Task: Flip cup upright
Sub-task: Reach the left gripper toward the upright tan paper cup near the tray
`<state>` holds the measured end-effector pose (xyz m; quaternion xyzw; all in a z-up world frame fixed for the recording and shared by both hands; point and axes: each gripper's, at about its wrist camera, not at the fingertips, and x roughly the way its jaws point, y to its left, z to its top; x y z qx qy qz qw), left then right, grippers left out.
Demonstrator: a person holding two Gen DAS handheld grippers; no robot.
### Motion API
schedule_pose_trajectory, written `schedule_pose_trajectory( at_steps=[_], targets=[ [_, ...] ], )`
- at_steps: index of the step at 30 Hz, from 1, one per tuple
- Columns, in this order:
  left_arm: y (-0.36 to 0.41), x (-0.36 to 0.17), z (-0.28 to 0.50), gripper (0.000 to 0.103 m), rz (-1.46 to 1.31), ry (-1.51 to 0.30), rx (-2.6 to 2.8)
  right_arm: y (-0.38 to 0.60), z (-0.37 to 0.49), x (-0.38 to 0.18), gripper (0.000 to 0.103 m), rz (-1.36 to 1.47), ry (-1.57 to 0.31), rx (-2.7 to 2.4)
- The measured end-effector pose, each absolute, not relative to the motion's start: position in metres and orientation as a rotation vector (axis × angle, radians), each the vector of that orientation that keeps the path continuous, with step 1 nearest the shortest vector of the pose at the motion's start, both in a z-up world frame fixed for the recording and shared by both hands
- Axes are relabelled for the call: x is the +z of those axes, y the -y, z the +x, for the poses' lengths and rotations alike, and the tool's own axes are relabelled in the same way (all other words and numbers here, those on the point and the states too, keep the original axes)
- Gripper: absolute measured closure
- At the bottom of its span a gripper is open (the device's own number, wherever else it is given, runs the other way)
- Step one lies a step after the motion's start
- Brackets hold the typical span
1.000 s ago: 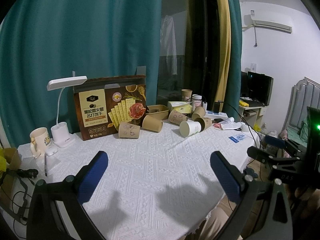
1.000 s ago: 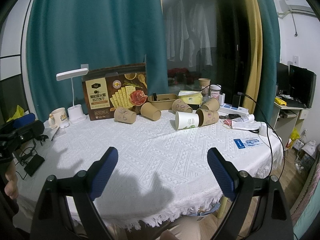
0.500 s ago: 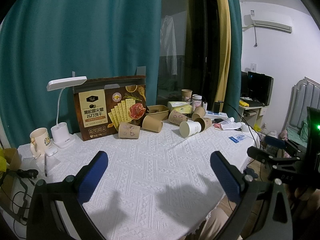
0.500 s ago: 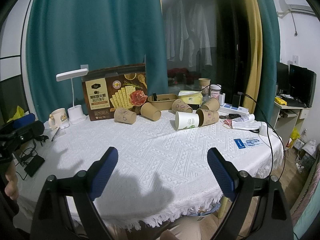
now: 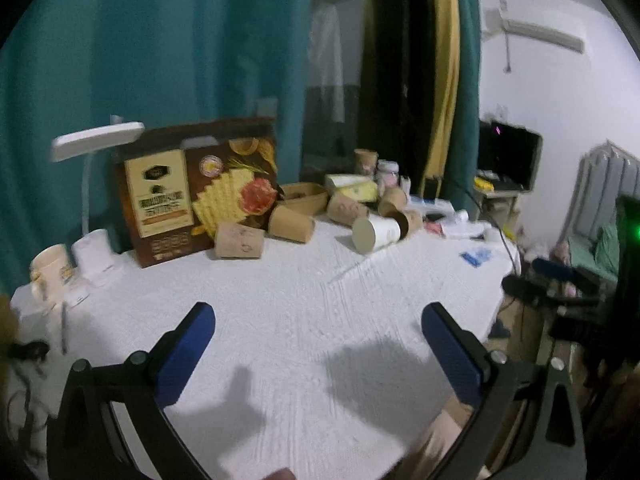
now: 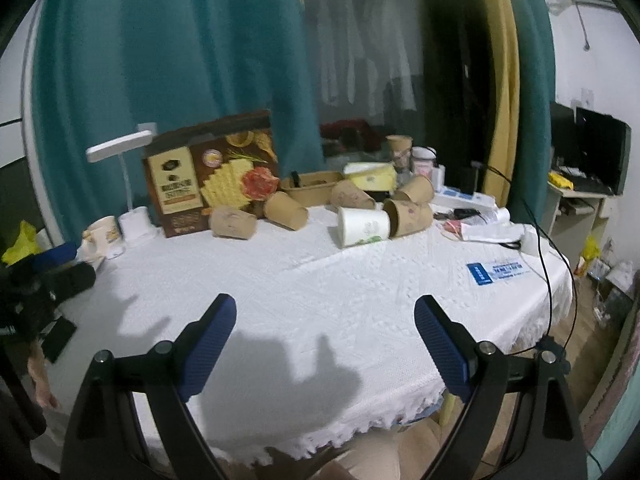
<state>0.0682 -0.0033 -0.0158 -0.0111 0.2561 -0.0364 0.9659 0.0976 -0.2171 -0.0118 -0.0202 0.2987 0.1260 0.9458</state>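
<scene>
Both grippers, left (image 5: 316, 330) and right (image 6: 322, 322), are advanced toward the tipped white cup (image 6: 363, 227); fingers are held open, empty, above the desk (image 6: 320, 288).

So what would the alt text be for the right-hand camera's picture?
An open two-fingered claw with blue pads hovers over a white tablecloth. Beyond it, a white paper cup and several brown ones lie tipped over, near a cracker box and a desk lamp.
</scene>
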Motion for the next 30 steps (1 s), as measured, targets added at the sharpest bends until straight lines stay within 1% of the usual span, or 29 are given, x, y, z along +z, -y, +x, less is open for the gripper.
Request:
schedule_pose_trajectory(
  at_steps=[2, 6, 13, 18, 21, 24, 30],
  targets=[
    [0.004, -0.026, 0.097, 0.000, -0.027, -0.575, -0.122, 0.226, 0.121, -0.023, 0.014, -0.051, -0.629, 0.235],
    [-0.001, -0.046, 0.157, 0.000, -0.123, -0.701, -0.139, 0.243, 0.162, -0.040, 0.014, -0.023, -0.682, 0.200],
    [-0.018, -0.063, 0.262, 0.000, -0.247, -0.771, -0.074, 0.264, 0.253, -0.065, 0.014, 0.004, -0.742, 0.150],
    [-0.029, -0.071, 0.334, 0.000, -0.377, -0.799, -0.056, 0.280, 0.322, -0.070, 0.014, 0.060, -0.766, 0.135],
    [-0.033, -0.072, 0.373, 0.000, -0.425, -0.793, -0.016, 0.283, 0.346, -0.067, 0.014, 0.077, -0.756, 0.138],
    [-0.036, -0.081, 0.415, 0.000, -0.457, -0.826, 0.007, 0.282, 0.362, -0.064, 0.014, 0.079, -0.739, 0.151],
    [-0.041, -0.111, 0.476, 0.000, -0.516, -0.901, 0.075, 0.279, 0.381, -0.070, 0.014, 0.079, -0.739, 0.197]
  ],
)
